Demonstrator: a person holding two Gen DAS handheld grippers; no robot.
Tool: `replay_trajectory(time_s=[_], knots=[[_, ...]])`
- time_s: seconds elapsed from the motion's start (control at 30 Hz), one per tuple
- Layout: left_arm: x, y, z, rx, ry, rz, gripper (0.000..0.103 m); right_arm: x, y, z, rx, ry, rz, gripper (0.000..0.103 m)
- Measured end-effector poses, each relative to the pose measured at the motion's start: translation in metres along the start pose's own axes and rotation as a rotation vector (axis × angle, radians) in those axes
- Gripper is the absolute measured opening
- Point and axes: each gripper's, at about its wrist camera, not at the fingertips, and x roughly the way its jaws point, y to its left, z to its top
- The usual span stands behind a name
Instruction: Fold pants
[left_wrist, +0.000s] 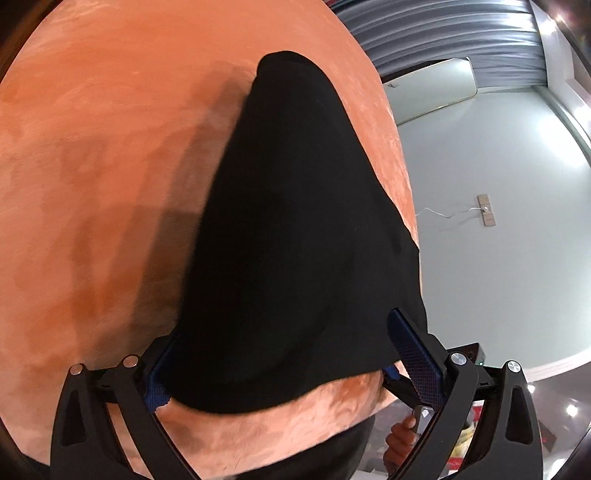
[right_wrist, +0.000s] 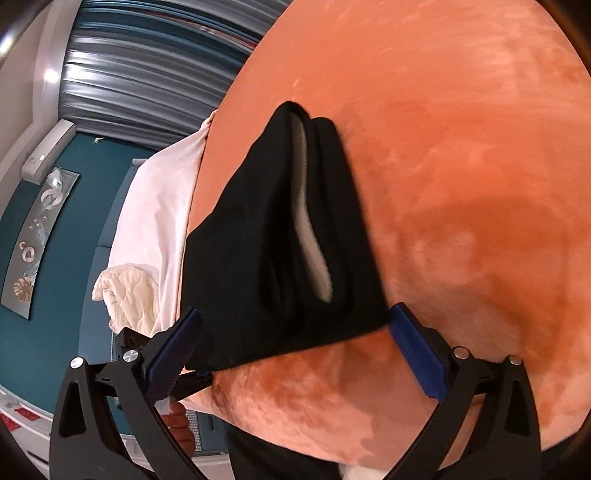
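Black pants (left_wrist: 288, 229) lie on an orange velvet bed cover (left_wrist: 92, 166), stretching away from me. In the left wrist view the near end of the pants drapes between the fingers of my left gripper (left_wrist: 284, 369), whose jaws stand wide apart. In the right wrist view the pants (right_wrist: 266, 251) show a grey-white inner lining (right_wrist: 310, 236) along a fold. Their near end lies between the spread fingers of my right gripper (right_wrist: 295, 350). The cloth hides the fingertips, so contact is unclear.
The cover's edge (left_wrist: 402, 177) drops off to the right in the left wrist view, with pale floor (left_wrist: 498, 240) beyond. In the right wrist view a white sheet (right_wrist: 162, 206) and a cream quilt (right_wrist: 125, 295) lie left of the orange cover (right_wrist: 461, 184).
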Motion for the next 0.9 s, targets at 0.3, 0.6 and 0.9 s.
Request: replay_trajectory(time_s=[0.3,0.6,0.9], knots=[[0.009,-0.004,0.008,-0.019,-0.009,-0.005,0.097,0.018,0.011,-0.008,-0.035,-0.103,-0.06,0.098],[0.004,-0.016,-0.01,0.078,-0.086,0.127,0.042,0.018,0.024,-0.026,-0.127,-0.121,-0.142,0.044],[0.005,0.008,-0.005,-0.081,-0.066,-0.019,0.048,0.024,0.027,-0.024,-0.08,-0.093,-0.108,0.053]])
